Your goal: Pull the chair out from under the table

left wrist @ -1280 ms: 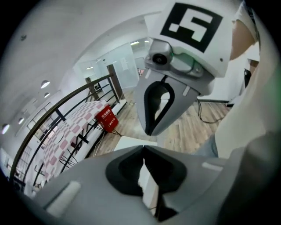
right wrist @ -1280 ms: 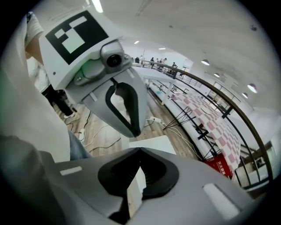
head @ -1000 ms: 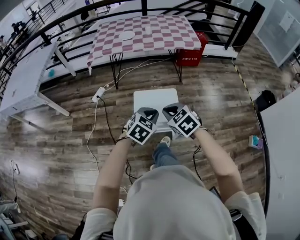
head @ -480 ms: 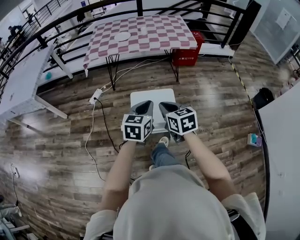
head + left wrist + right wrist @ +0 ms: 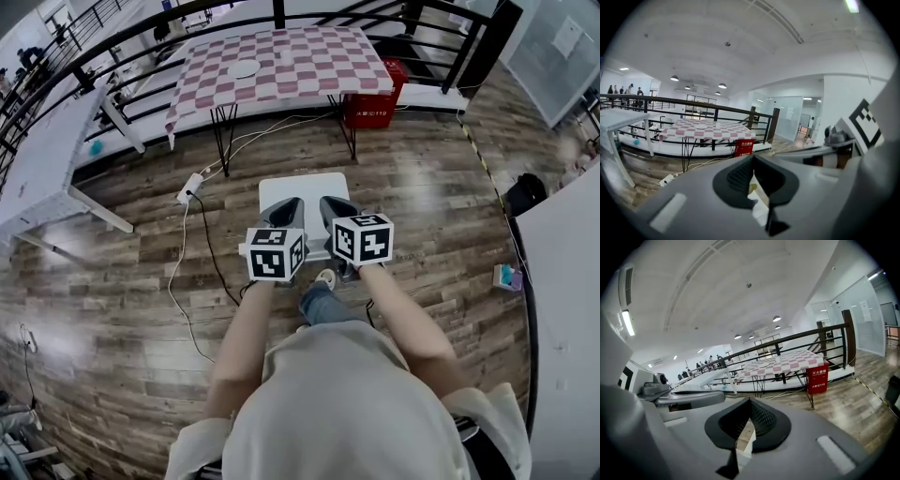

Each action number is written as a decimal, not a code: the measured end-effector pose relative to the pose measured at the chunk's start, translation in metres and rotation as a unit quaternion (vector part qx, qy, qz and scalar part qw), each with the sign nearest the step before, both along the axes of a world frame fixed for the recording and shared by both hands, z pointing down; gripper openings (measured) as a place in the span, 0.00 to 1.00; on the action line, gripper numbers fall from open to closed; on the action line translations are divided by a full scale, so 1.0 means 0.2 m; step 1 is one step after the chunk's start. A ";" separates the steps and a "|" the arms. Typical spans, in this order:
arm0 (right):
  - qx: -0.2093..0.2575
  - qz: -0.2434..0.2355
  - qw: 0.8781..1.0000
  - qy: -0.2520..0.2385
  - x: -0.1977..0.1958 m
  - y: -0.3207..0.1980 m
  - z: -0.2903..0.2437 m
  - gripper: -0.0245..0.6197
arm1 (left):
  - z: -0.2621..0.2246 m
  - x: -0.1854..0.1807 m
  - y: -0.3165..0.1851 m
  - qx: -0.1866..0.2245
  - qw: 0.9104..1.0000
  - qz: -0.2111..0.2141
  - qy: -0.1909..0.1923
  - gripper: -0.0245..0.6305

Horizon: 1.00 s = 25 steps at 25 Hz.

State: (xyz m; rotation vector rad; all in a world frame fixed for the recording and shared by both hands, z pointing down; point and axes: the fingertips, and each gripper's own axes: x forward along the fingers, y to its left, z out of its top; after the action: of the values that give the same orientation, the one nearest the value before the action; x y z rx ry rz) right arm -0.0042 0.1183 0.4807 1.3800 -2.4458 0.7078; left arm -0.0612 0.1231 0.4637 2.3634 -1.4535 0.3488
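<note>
The white chair (image 5: 305, 192) stands on the wood floor in front of me, well apart from the table with the checked cloth (image 5: 281, 61). My left gripper (image 5: 286, 214) and right gripper (image 5: 336, 211) hang side by side over the chair's near edge, marker cubes upright. Both are shut with nothing between the jaws. In the left gripper view the left gripper (image 5: 752, 180) has its pads together, and a strip of the white chair (image 5: 759, 208) shows below them. In the right gripper view the right gripper (image 5: 749, 420) is likewise shut and faces the checked table (image 5: 783, 363).
A red box (image 5: 370, 108) sits by the table's right legs. A power strip (image 5: 190, 187) and cables trail across the floor on the left. White tables stand at the left (image 5: 37, 159) and right (image 5: 572, 309). A black railing (image 5: 112, 47) runs behind.
Both grippers have rolled from tilted to upright and risen a little, staying side by side over the chair's near edge. The chair has not moved.
</note>
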 end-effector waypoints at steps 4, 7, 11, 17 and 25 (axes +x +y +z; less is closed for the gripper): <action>0.009 0.017 1.000 -0.001 0.02 0.01 -0.01 0.04 | -0.02 0.01 0.02 0.007 1.000 -0.002 -0.005 0.05; 0.012 0.020 1.000 0.003 0.01 0.03 -0.01 0.04 | -0.03 0.01 0.03 0.011 1.000 -0.005 -0.005 0.05; 0.016 0.022 1.000 0.005 0.01 0.05 -0.01 0.04 | -0.03 0.02 0.05 0.011 1.000 -0.002 -0.005 0.05; 0.032 0.018 0.999 0.019 0.02 0.06 -0.03 0.04 | -0.02 0.03 0.05 0.010 1.000 -0.004 -0.008 0.05; 0.051 0.014 0.998 0.028 0.02 0.06 -0.07 0.03 | -0.02 0.03 0.05 0.011 1.000 -0.004 -0.005 0.05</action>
State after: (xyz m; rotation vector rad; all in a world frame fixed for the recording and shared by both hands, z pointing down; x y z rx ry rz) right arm 0.0003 0.1309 0.4676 1.4526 -2.4549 0.5483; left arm -0.0546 0.1331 0.4588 2.3751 -1.4790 0.3454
